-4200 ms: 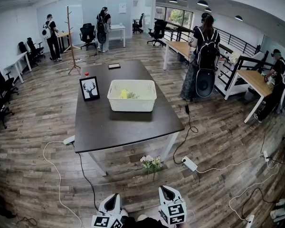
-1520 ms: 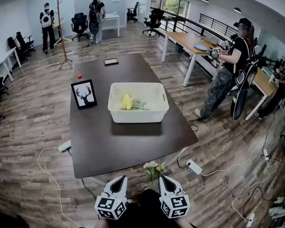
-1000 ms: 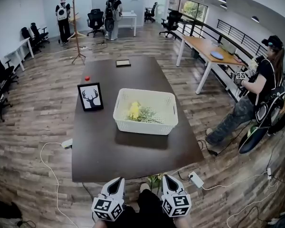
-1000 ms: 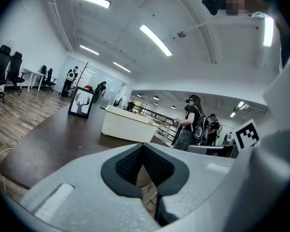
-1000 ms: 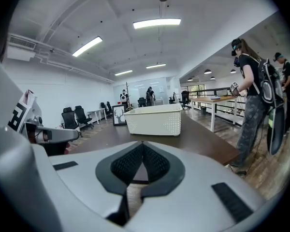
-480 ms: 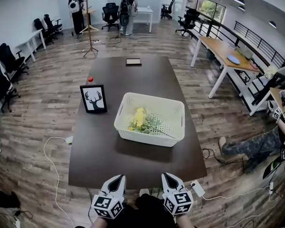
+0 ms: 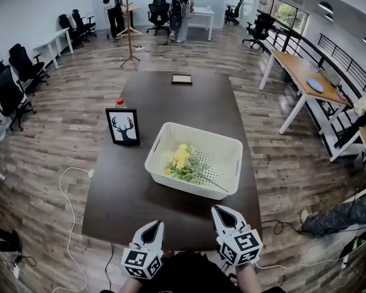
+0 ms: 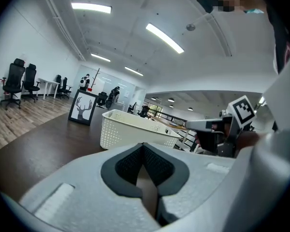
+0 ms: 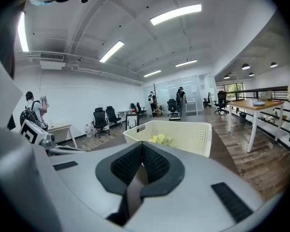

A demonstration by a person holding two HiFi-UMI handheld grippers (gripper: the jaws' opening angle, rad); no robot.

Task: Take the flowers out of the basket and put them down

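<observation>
Flowers [image 7: 184, 162] lie inside the basket [image 7: 192, 187]. Their yellow blooms sit toward its far-left corner, and the green stems slant across its floor toward the near-right corner. The white, perforated basket stands on the dark worktop [image 7: 125, 200], set a little askew to the worktop's edges.

Left of the basket and apart from it, a framed deer picture [image 7: 123, 127] stands upright. A small red-topped thing [image 7: 119, 101] sits just behind the picture, farther from the basket. Well beyond the basket, near the far end, lies a flat dark thing [image 7: 182, 79]; what it is I cannot tell.

Both tongs hang on the near side of the basket, well short of it, over the worktop's near edge. The left tongs [image 7: 152, 227] are off the basket's near-left corner. The right tongs [image 7: 223, 213] are off its near-right corner and somewhat closer to it. Each pair is clenched, pads meeting at the tips, with nothing between them. The left gripper view looks level across the worktop at the basket's side wall. The right gripper view shows the blooms over the basket's rim.

Far beyond the basket, people [image 7: 114, 2] stand by a coat stand [image 7: 130, 23]. On the floor right of the basket, a person's leg [image 7: 335, 215] shows.
</observation>
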